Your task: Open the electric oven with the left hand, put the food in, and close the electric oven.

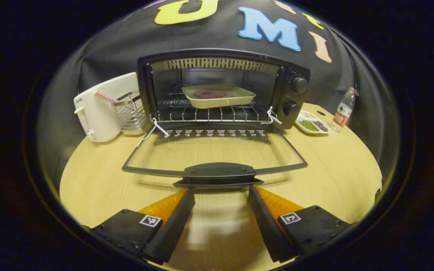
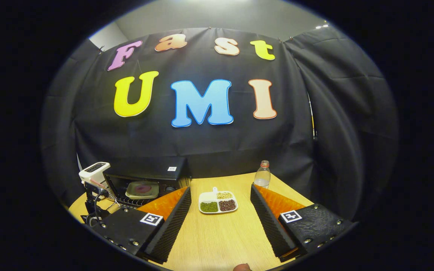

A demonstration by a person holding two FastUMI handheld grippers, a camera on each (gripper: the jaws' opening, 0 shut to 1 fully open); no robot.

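The black electric oven (image 1: pixel 222 88) stands at the back of the wooden table with its glass door (image 1: pixel 213 150) folded down flat towards me. Inside, a cream tray (image 1: pixel 220 98) holding a round red piece of food (image 1: pixel 210 93) rests on the wire rack. My left gripper (image 1: pixel 220 191) is open, its fingertips just short of the door's handle (image 1: pixel 217 174), one on each side, nothing between them. In the right gripper view the oven (image 2: pixel 145 177) and the tray (image 2: pixel 141 190) show at the far left. My right gripper (image 2: pixel 220 188) hangs open over the table, holding nothing.
A white toaster (image 1: pixel 98 109) and a wire basket (image 1: pixel 130 113) stand left of the oven. Right of the oven lie a divided dish of beans (image 1: pixel 312 124) (image 2: pixel 217 202) and a water bottle (image 1: pixel 343 111) (image 2: pixel 263 175). Bare table (image 1: pixel 333 177) lies right of the door.
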